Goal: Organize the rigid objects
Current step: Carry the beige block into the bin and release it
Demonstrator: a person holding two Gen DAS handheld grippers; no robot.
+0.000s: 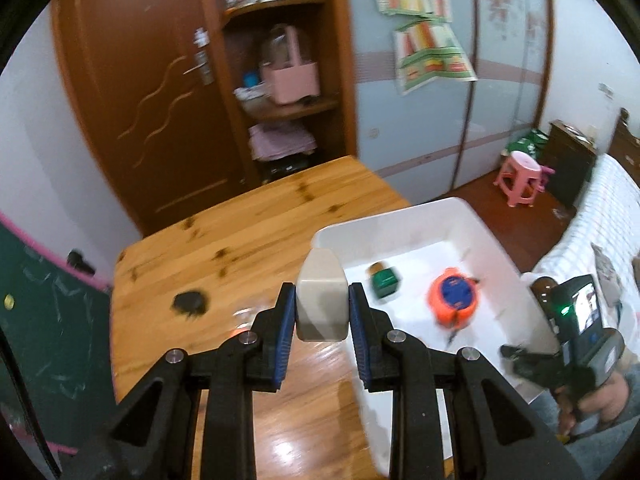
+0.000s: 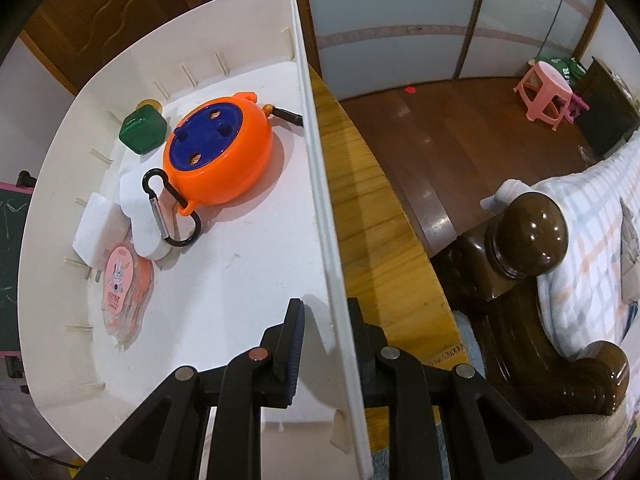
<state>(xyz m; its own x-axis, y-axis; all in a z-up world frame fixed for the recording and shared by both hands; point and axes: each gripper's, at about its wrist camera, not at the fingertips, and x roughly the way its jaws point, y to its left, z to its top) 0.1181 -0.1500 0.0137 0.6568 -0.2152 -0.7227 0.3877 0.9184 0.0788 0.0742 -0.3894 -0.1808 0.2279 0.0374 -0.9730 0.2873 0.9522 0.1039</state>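
The left gripper [image 1: 322,308] has its jaws clamped on a small cream block [image 1: 321,300] — a hard, smooth-sided piece that looks light, held across its two flat flanks near mid-height, above the counter [image 1: 224,232] just beside the white bin [image 1: 404,216]. Glossy faces like these could slip, so a squeeze on the broad parallel sides, as here, seems the safest hold. The right gripper [image 2: 324,340] straddles the bin's near wall [image 2: 320,216], jaws closed on it, one inside and one outside — judged a steadying hold on thin, slightly flexible plastic. Inside the bin lie an orange reel [image 2: 220,152] with a carabiner [image 2: 172,212], a green box [image 2: 142,128] and white blocks [image 2: 100,236].
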